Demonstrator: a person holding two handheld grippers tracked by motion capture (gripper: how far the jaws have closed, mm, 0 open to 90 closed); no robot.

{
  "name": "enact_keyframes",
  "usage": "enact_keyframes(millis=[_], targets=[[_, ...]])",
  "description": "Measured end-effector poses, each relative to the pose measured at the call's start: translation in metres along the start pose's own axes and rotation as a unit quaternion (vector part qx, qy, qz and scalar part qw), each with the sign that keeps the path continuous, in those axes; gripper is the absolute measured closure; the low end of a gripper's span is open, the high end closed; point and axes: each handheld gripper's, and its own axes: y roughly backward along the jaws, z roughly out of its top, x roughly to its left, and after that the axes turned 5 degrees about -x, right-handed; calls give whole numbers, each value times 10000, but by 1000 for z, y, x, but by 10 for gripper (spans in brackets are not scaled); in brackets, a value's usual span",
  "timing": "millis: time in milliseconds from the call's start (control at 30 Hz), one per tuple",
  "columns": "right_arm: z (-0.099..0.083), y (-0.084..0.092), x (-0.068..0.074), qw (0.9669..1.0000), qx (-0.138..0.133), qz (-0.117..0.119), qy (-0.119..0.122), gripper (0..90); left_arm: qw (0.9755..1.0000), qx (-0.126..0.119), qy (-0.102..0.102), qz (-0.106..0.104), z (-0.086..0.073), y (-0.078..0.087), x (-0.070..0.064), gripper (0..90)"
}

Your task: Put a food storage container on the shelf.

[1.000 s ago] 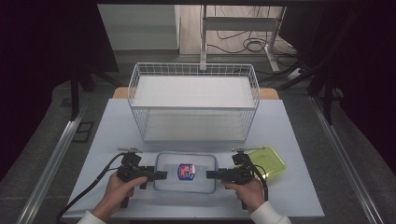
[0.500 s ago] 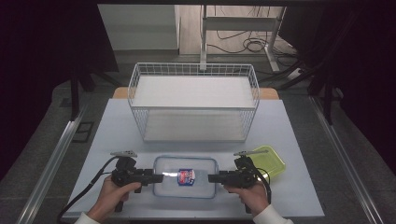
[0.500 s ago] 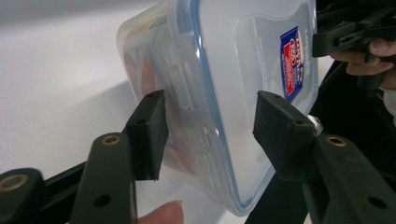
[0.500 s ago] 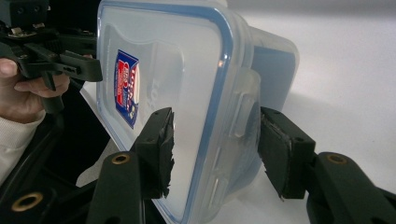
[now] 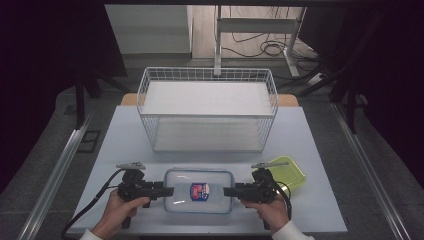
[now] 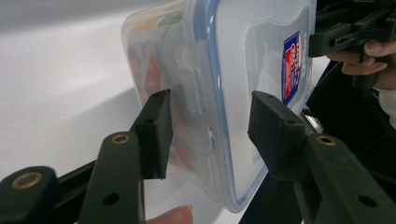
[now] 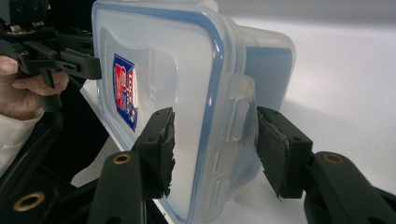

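Note:
A clear plastic food container [image 5: 200,191] with a blue-rimmed lid and a red and blue label lies at the table's front centre. My left gripper [image 5: 170,191] is at its left end. In the left gripper view the jaws [image 6: 210,116] straddle the end latch of the container [image 6: 243,56] and have just been closing; the upper pad [image 6: 268,130] looks just clear of the lid. My right gripper [image 5: 227,191] is at the right end. In the right gripper view its jaws [image 7: 215,135] are shut on the container [image 7: 154,56], one pad on the lid, one under the latch.
A white wire basket [image 5: 207,116] stands across the middle of the table [image 5: 125,140], behind the container. A yellow-green tray [image 5: 290,170] lies just behind my right hand. The table's front edge runs close under both hands, and a cable [image 5: 95,205] trails from the left gripper.
Both pairs of jaws have narrowed around the container's ends. The container and both hands sit slightly nearer the front edge than a second ago.

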Motion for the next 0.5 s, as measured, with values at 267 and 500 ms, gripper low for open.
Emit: enact_keyframes(millis=[267,500], targets=[[6,5,9,9997,-117,-30,216,484,9998,-179,-27,-34,4,8,-4,521],[15,12,14,9989,-296,96,345,506,9992,-365,-163,-3,13,17,-10,521]])
